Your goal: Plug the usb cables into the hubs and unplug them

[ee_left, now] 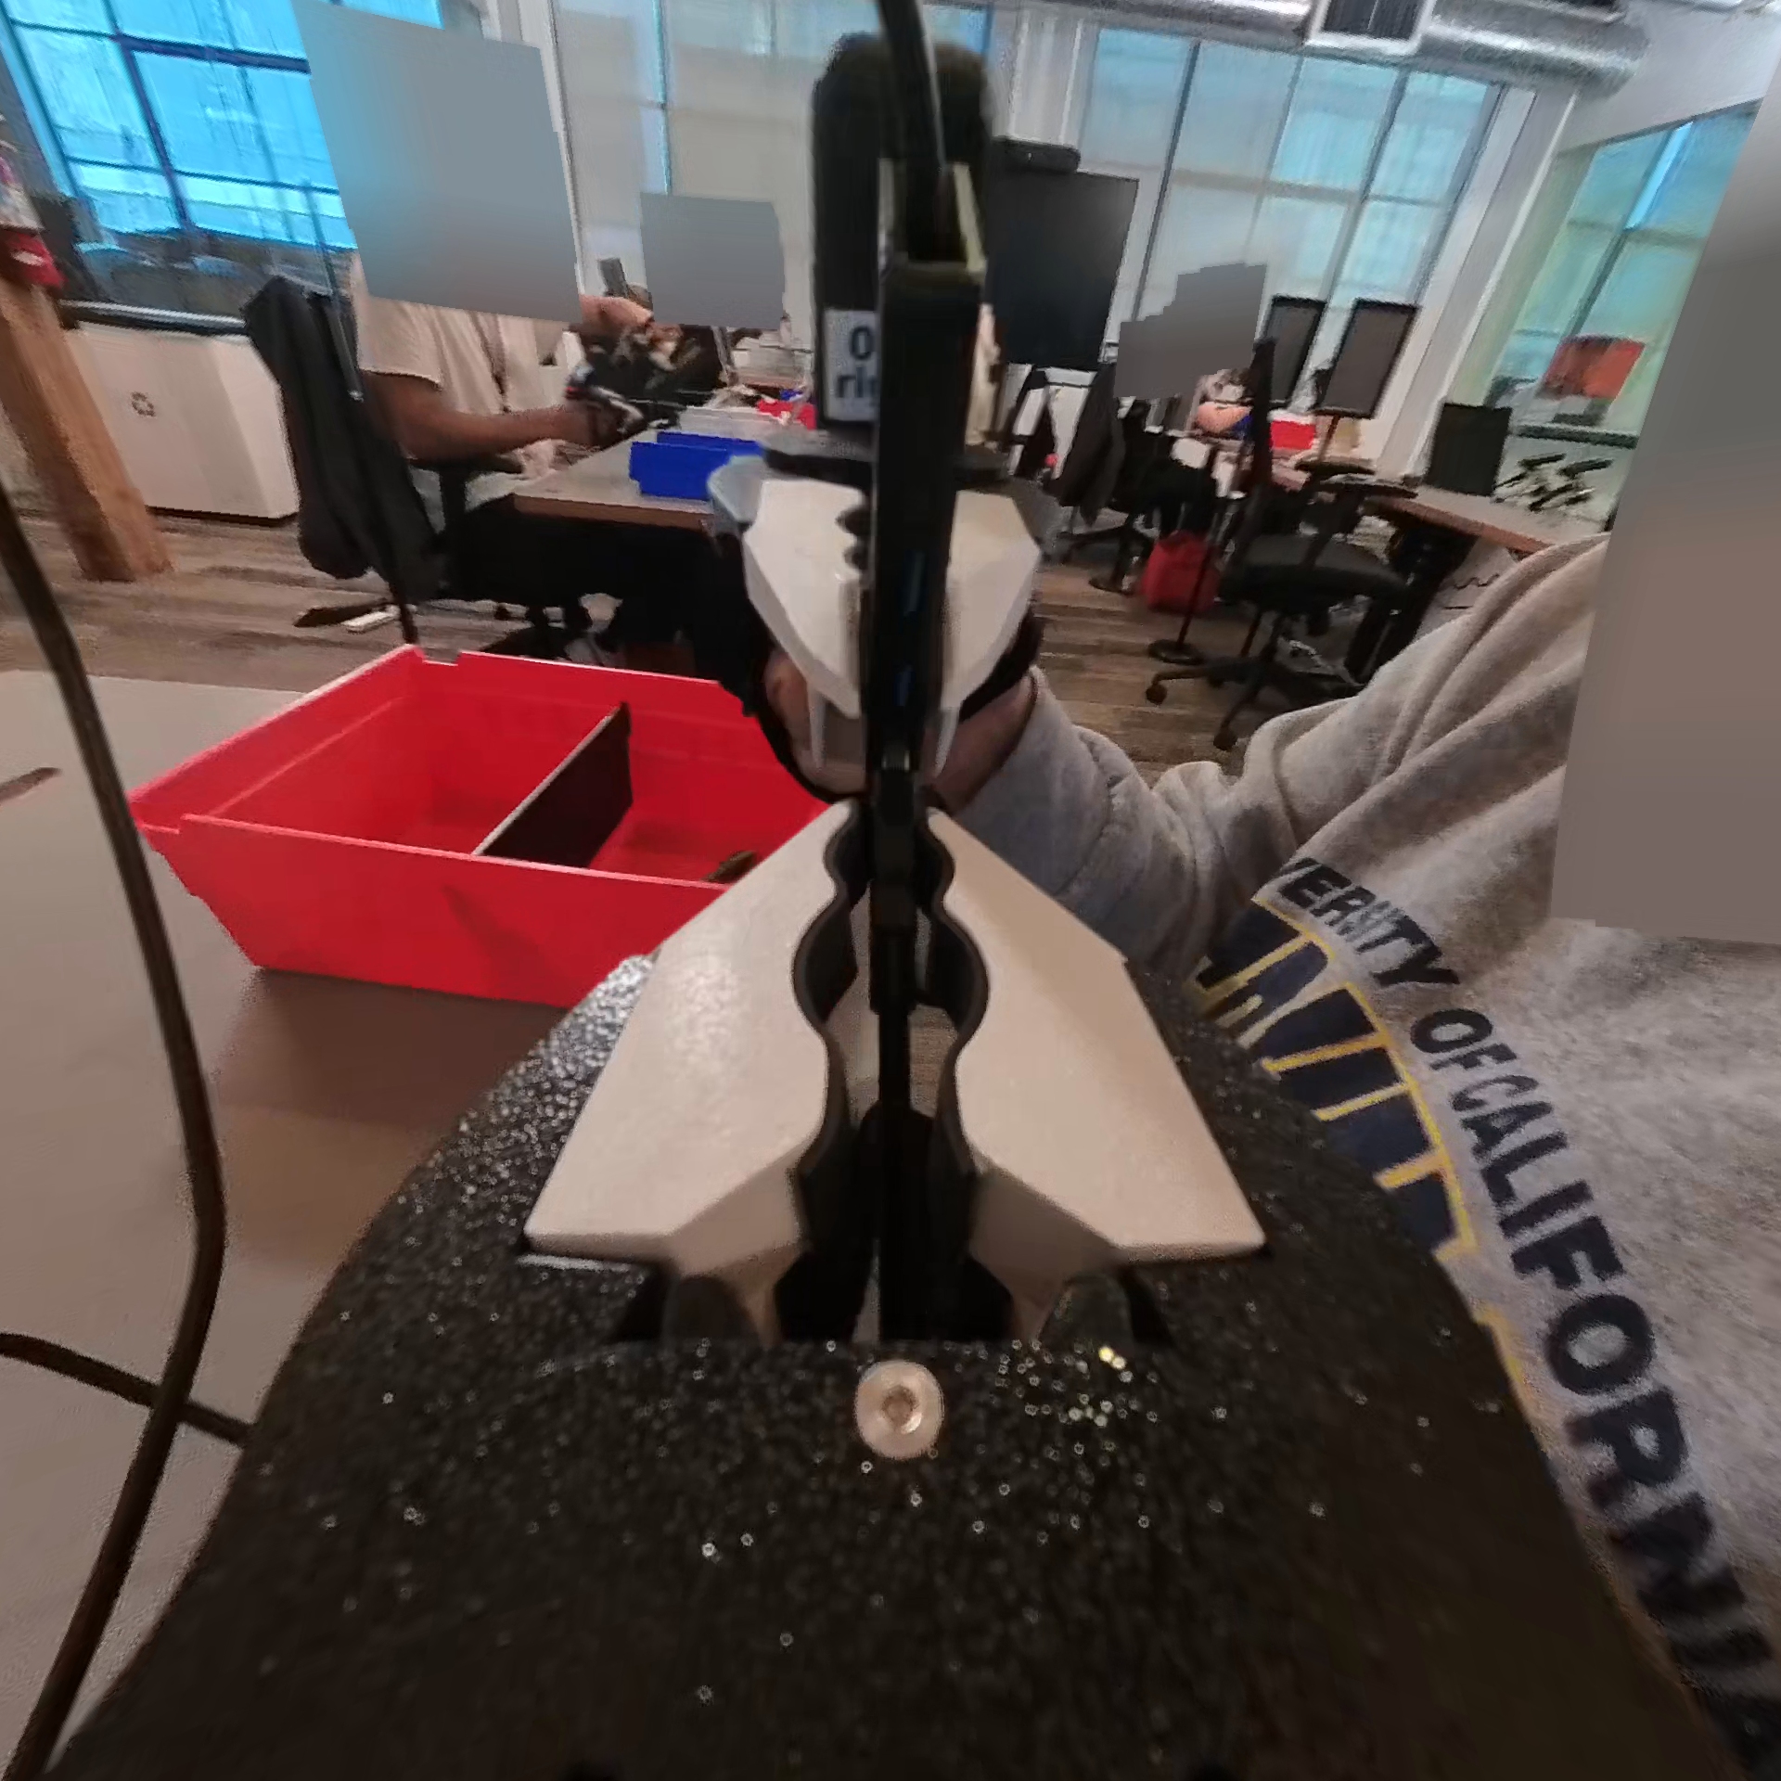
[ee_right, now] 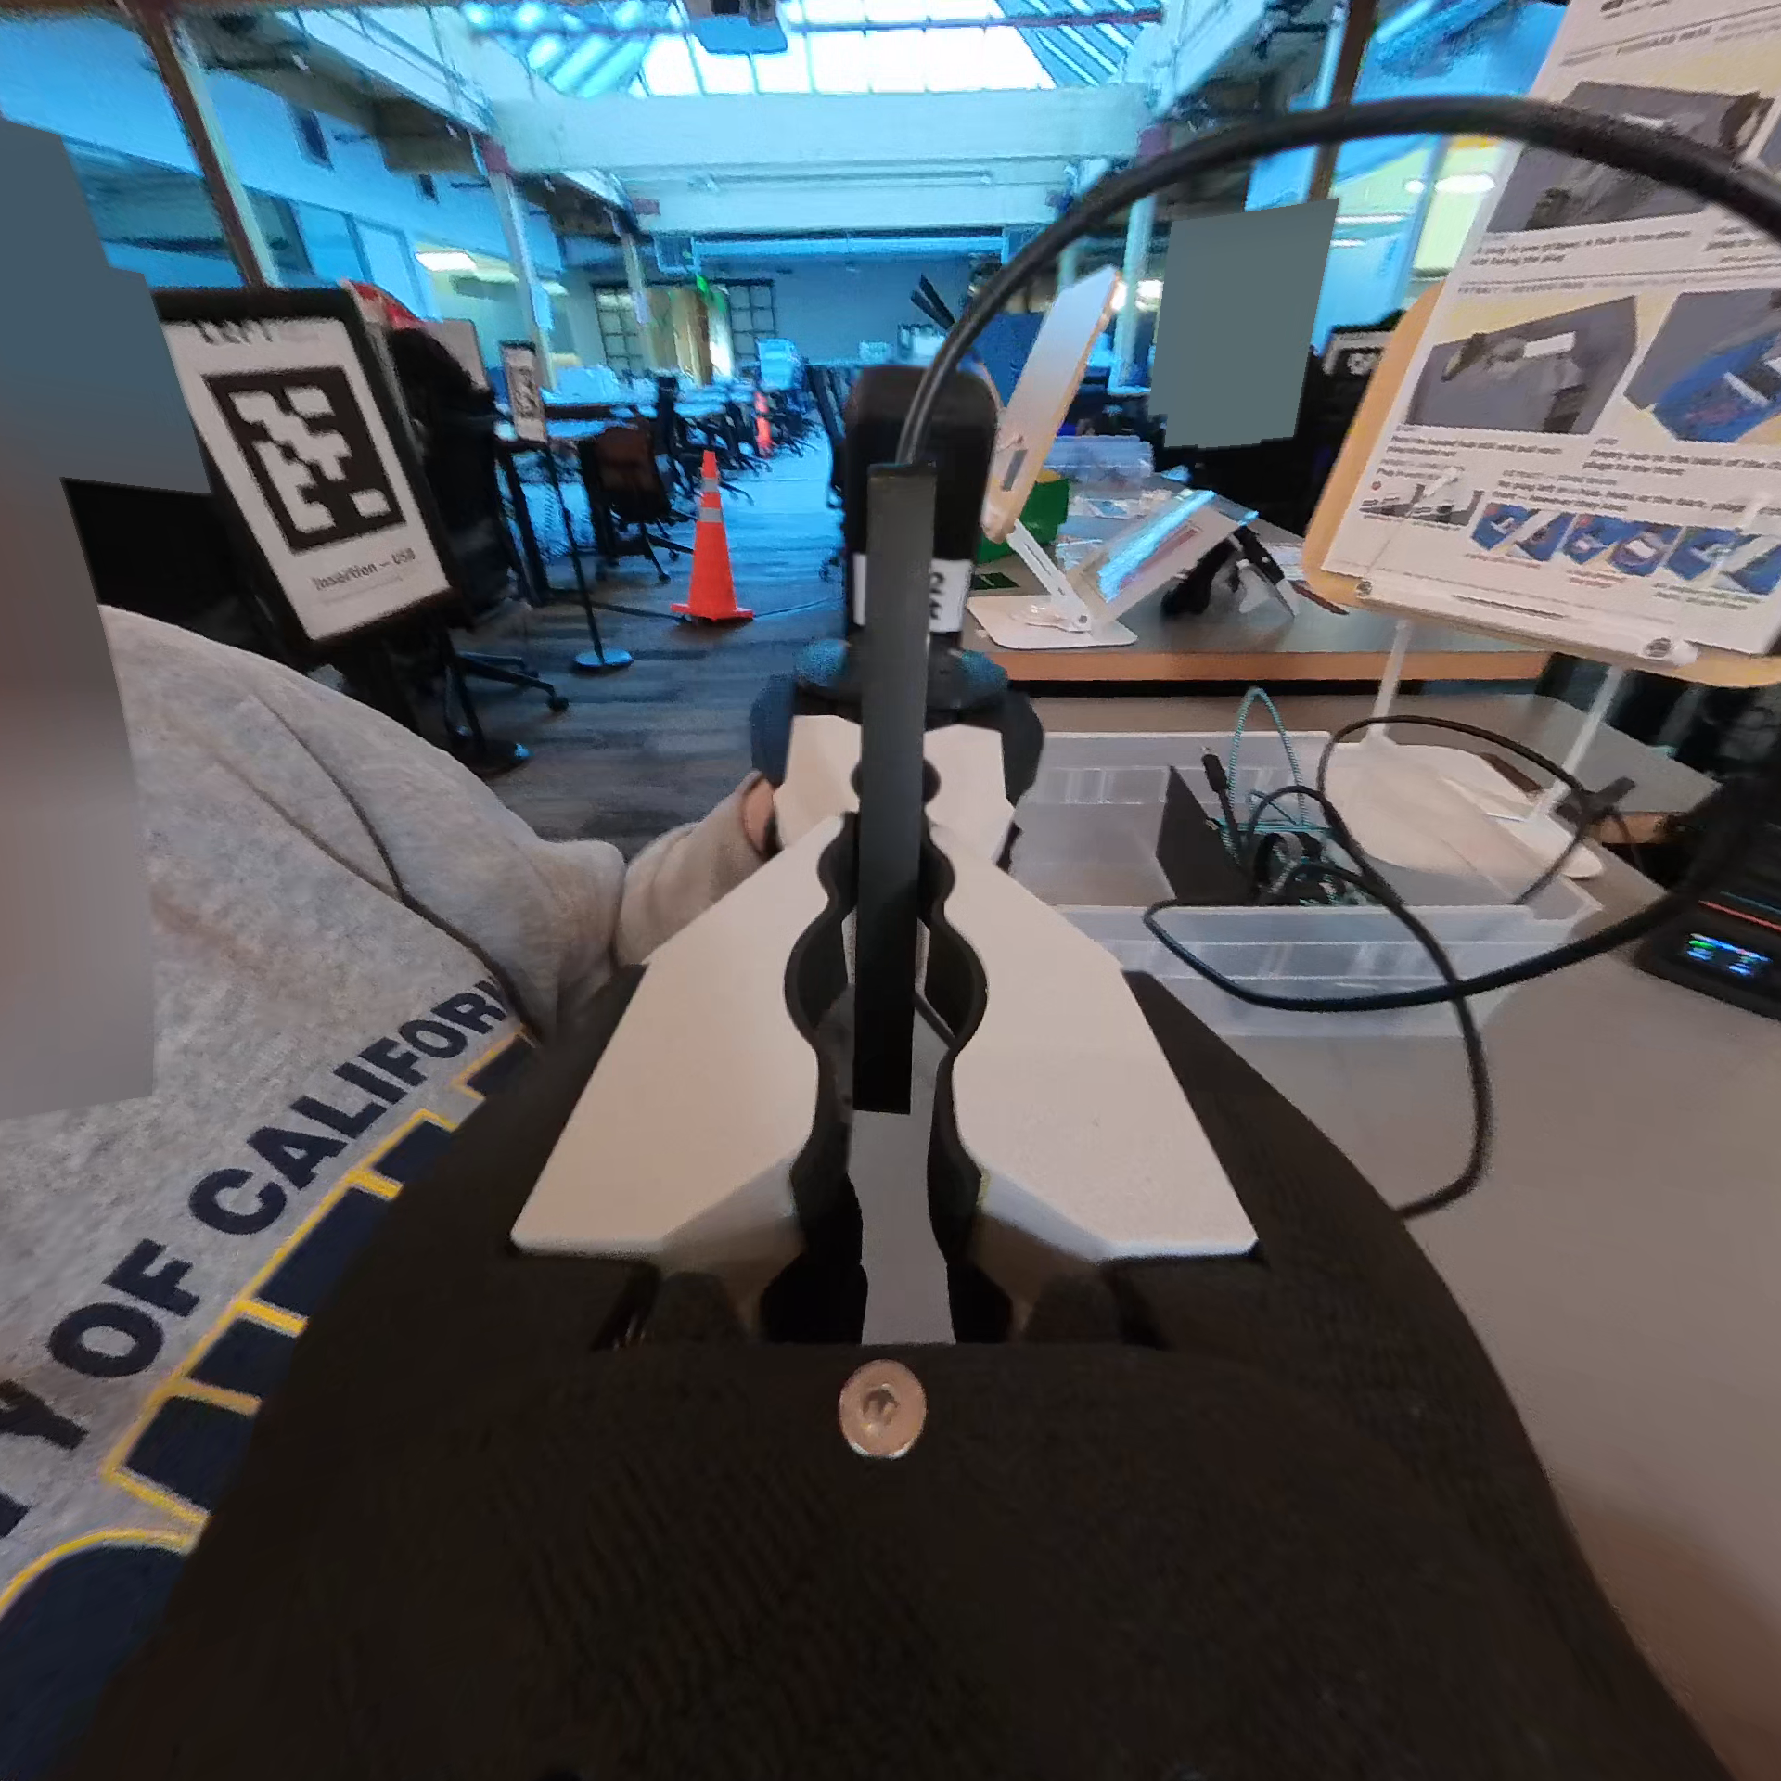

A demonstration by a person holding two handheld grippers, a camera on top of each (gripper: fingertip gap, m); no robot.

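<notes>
My two grippers face each other tip to tip above the table. In the right wrist view my right gripper is shut on a thin black USB hub, seen edge-on. A black cable leaves the hub's upper end and arcs right. The left gripper meets it from the far side. In the left wrist view my left gripper is shut on a thin black plug end in line with the hub, which the right gripper clamps. The joint between plug and hub is hidden.
A red divided bin sits on the table left of the left gripper, and a black cable hangs at far left. A clear bin with cables, an instruction sheet on a stand and a small screen device are to the right. A grey sleeve is close by. My two grippers' fingertips are within a few centimetres of each other.
</notes>
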